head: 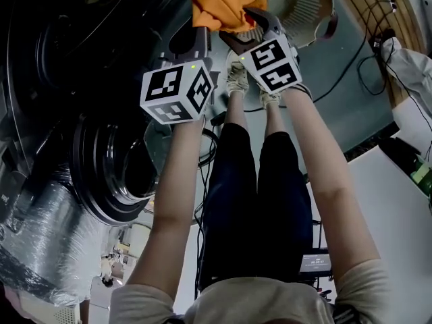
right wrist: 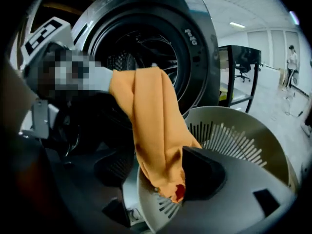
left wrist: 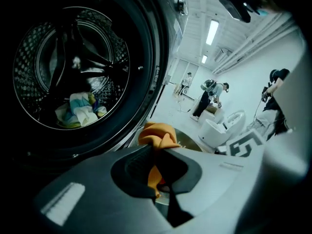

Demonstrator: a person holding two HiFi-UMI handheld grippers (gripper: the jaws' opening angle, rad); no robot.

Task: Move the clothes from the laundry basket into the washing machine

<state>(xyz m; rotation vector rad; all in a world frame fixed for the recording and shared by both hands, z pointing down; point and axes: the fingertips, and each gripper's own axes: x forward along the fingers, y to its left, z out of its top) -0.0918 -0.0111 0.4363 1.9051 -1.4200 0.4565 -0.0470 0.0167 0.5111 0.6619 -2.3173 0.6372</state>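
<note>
An orange cloth [head: 226, 2] hangs over the white laundry basket [head: 300, 2], right in front of the washing machine's open drum [left wrist: 73, 67]. My left gripper [head: 200, 24] is shut on the cloth's upper edge [left wrist: 157, 134], which bunches out past its jaws. My right gripper [right wrist: 158, 172] stands wide open just beside it. The cloth's lower end [right wrist: 156, 130] dangles between its jaws and rests against the right finger [right wrist: 202, 172], unpinched. Light-coloured clothes [left wrist: 80, 108] lie at the bottom of the drum. In the right gripper view the basket [right wrist: 234, 130] shows no other clothes.
The machine's round door [head: 111, 171] hangs open at the left, near my left forearm. The person's legs and shoes [head: 236, 79] stand behind the basket. Cables [head: 368, 52] trail on the floor. People [left wrist: 207, 94] work far off in the room, and a desk [right wrist: 239, 69] stands beyond the machine.
</note>
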